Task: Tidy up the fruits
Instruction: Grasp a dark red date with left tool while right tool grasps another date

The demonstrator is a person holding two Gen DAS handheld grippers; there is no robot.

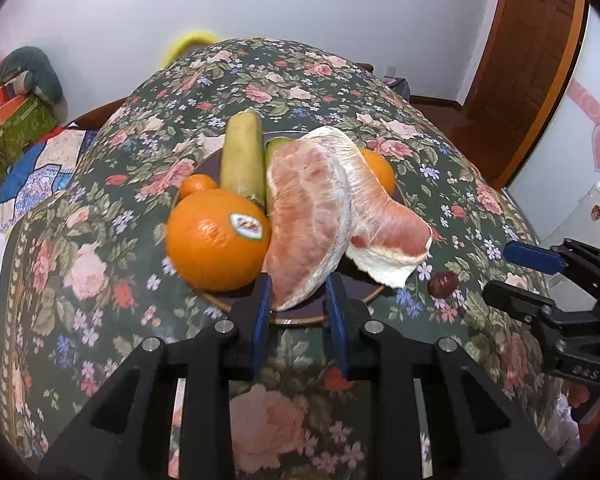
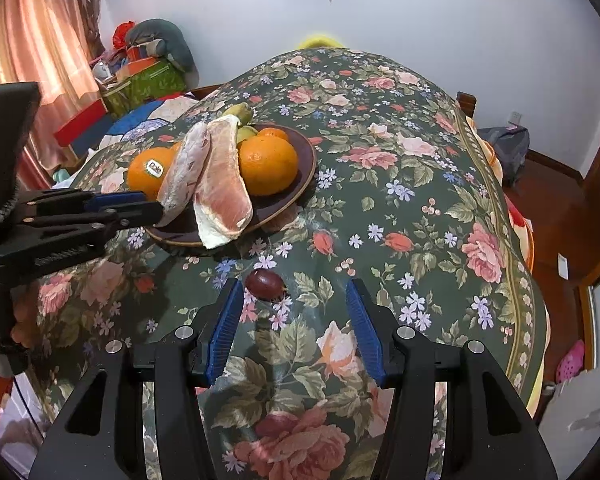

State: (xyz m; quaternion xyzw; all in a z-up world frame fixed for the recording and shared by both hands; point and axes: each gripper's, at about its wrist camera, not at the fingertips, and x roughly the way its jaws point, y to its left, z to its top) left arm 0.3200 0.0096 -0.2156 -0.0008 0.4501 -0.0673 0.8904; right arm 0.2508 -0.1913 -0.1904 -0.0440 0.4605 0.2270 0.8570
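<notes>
Floral cloth (image 2: 400, 184) covers the table, with a dark plate (image 2: 304, 168) of fruit at centre left of the right wrist view. At lower centre of the left wrist view, the left gripper (image 1: 299, 300) has its pads around the tip of a peeled pomelo segment (image 1: 308, 220); whether they press on it cannot be told. That soft flesh may tear, or drag the second segment (image 1: 384, 236) overhanging the rim. The right gripper (image 2: 296, 304) stands open, with a loose red date (image 2: 265, 283) off-centre beside its left pad, so closing could nudge the date away.
</notes>
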